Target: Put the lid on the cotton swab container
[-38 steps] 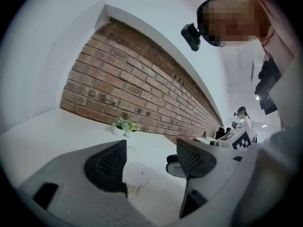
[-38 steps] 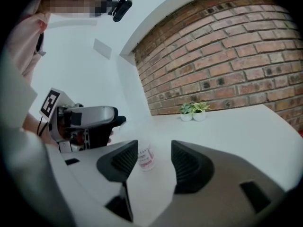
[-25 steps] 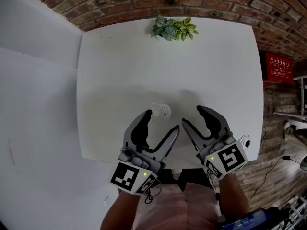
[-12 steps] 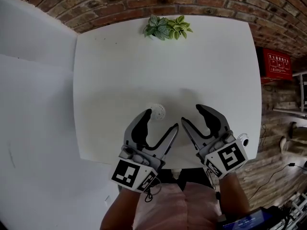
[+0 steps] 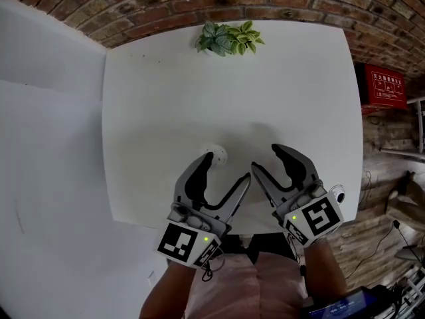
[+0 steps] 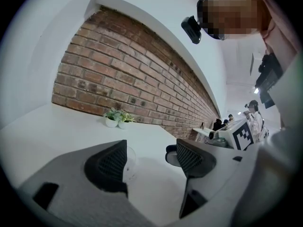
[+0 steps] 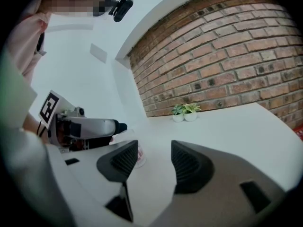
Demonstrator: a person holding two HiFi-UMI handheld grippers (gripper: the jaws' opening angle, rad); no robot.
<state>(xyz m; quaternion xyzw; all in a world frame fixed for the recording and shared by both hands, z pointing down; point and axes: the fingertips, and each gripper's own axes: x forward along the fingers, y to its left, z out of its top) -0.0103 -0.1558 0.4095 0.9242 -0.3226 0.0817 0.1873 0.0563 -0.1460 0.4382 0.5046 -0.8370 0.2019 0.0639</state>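
Change: cotton swab container point(image 5: 216, 154) now half hidden behind the left tongs point(image 5: 226, 167).
Left tongs: spread, gripping nothing.
Right tongs point(image 5: 265, 158): spread, empty.
Meaning: probably approach only; lid unseen.

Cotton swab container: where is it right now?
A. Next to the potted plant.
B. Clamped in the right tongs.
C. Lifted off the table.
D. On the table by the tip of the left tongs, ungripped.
D: the head view shows the cotton swab container standing on the table at the outer tip of the open left tongs.
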